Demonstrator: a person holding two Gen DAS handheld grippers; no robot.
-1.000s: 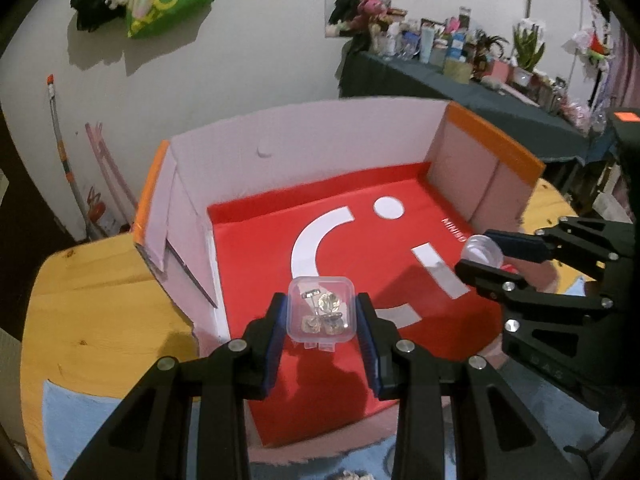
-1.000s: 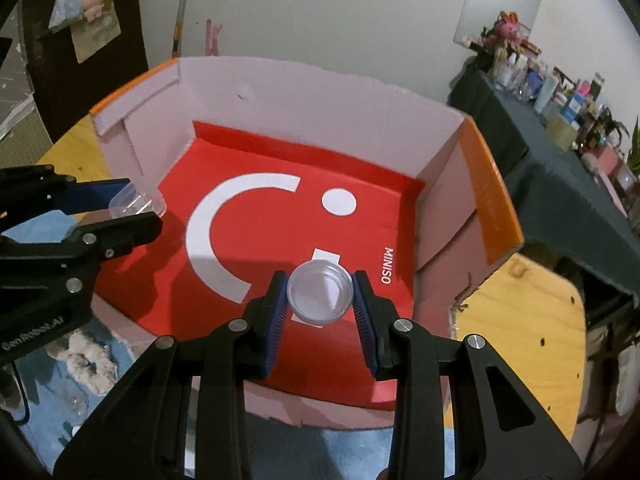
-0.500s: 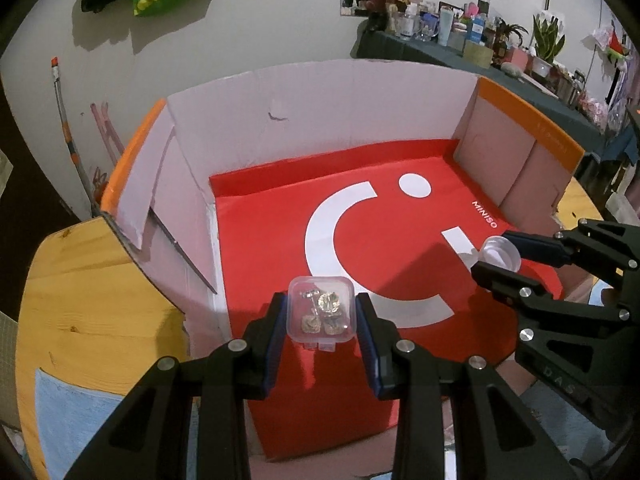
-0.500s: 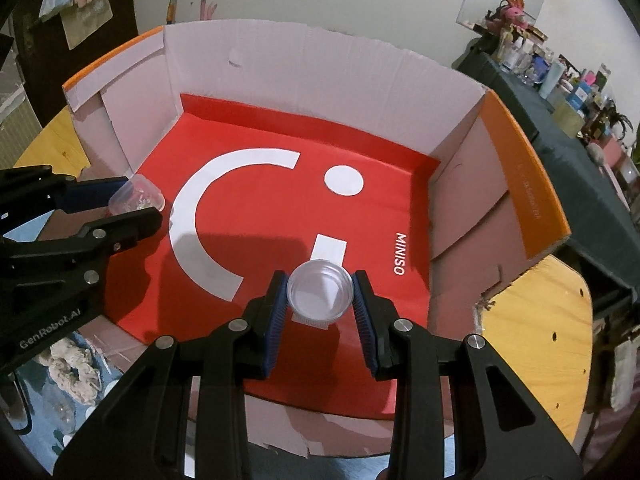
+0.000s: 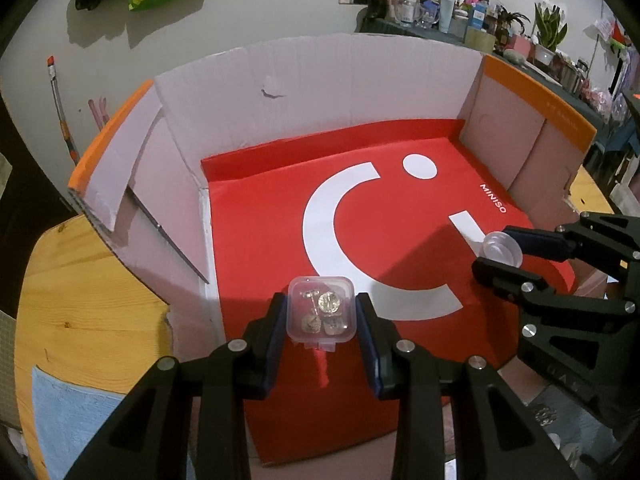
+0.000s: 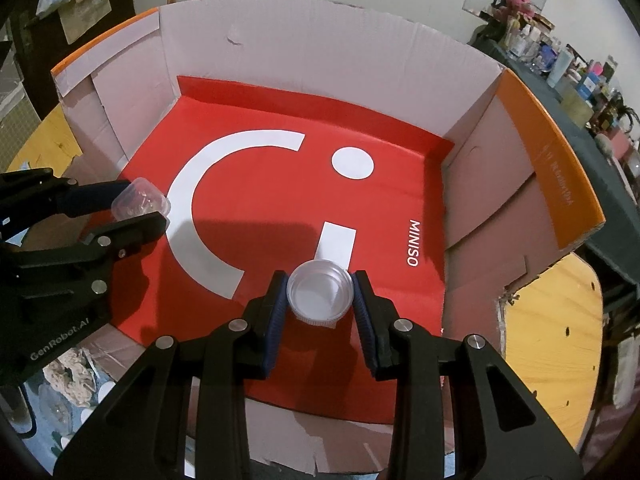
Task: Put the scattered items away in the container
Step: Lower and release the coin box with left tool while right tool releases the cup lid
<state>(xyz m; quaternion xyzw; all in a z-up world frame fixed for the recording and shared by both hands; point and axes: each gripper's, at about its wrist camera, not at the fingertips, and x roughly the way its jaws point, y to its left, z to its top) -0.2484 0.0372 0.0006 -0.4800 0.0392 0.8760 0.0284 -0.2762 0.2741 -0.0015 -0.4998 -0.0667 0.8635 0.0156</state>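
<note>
Two black tongs hang over one open cardboard box [image 5: 360, 80] with a red printed bottom. Left gripper [image 5: 322, 316] clamps one small square clear plastic case [image 5: 322, 314] with metal pieces inside; right gripper [image 6: 320, 292] clamps one round clear plastic cup [image 6: 320, 290]. Box stands on a round wooden table [image 5: 80, 300]; a cluttered dark shelf [image 5: 520, 60] lines the wall.
</note>
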